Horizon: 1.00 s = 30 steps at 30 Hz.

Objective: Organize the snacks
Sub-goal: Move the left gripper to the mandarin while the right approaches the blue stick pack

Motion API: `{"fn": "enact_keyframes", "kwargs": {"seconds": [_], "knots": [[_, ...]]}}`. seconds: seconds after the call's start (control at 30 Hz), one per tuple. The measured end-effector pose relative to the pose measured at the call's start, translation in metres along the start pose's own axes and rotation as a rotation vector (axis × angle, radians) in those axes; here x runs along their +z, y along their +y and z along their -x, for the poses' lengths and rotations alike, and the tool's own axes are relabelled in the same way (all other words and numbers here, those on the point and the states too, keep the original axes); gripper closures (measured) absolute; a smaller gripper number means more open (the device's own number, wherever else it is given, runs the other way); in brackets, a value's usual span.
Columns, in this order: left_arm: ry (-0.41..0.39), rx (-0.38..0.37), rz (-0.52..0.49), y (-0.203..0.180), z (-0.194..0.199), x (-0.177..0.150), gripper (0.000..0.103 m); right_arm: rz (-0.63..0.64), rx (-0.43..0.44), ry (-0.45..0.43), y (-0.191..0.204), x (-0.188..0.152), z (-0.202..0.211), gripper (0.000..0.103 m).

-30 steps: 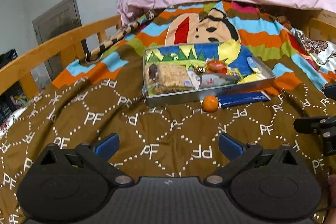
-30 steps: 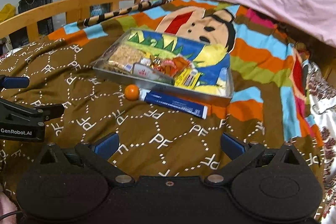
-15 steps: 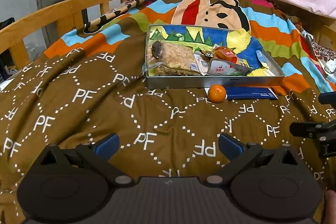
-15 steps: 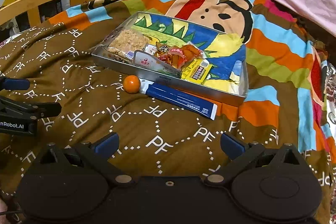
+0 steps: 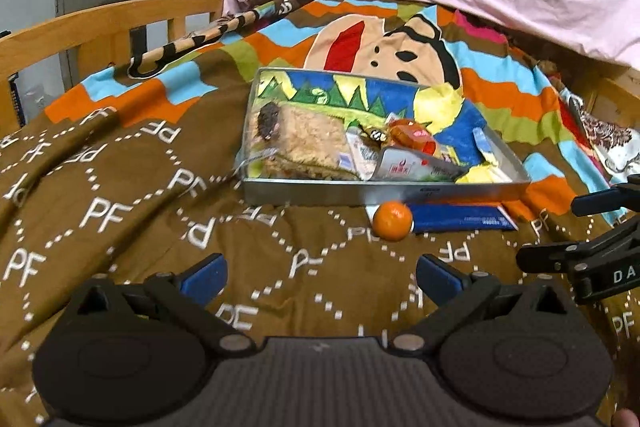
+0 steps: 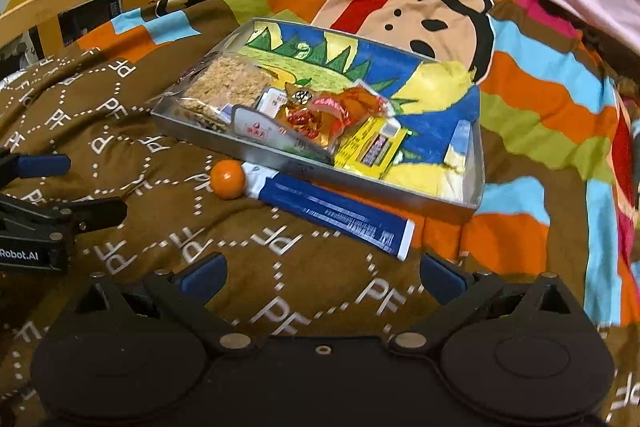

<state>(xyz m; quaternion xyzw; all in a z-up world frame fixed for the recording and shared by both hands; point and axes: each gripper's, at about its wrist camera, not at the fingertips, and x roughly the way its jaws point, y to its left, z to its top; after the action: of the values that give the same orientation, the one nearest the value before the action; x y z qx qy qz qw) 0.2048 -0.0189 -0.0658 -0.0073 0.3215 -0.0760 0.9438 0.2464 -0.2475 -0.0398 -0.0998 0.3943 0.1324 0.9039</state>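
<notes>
Both my tongs, left gripper and right gripper, hang released, now nearer the tray; orange and blue packet wait outside at twelve o'clock, so pickup comes next.

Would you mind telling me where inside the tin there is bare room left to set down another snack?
The tin is bare along its far half and right end, between the far wall and the yellow packet. The near left is crowded: the cereal bar and orange wrappers overlap there. Outside, the orange ball and blue packet line the near wall.
</notes>
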Motion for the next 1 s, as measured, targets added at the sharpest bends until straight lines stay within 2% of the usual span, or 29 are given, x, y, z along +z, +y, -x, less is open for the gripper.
{"fn": "enact_keyframes", "kwargs": {"seconds": [0.23, 0.37, 0.57, 0.8, 1.0], "knots": [[-0.027, -0.044, 0.027, 0.000, -0.025, 0.007, 0.000, -0.018, 0.043, -0.012, -0.021, 0.014, -0.024, 0.001], [-0.022, -0.075, 0.066, 0.004, -0.040, 0.009, 0.000, -0.021, 0.099, -0.020, -0.033, 0.019, -0.041, 0.001], [-0.029, -0.151, 0.068, 0.005, -0.056, 0.013, 0.000, 0.001, 0.217, -0.003, -0.047, 0.025, -0.069, 0.001], [-0.022, -0.268, 0.078, 0.002, -0.070, 0.018, 0.001, 0.066, 0.292, 0.035, -0.051, 0.027, -0.096, 0.001], [0.003, -0.327, 0.043, -0.008, -0.081, 0.020, 0.010, 0.098, 0.286, 0.083, -0.050, 0.023, -0.114, 0.000]]}}
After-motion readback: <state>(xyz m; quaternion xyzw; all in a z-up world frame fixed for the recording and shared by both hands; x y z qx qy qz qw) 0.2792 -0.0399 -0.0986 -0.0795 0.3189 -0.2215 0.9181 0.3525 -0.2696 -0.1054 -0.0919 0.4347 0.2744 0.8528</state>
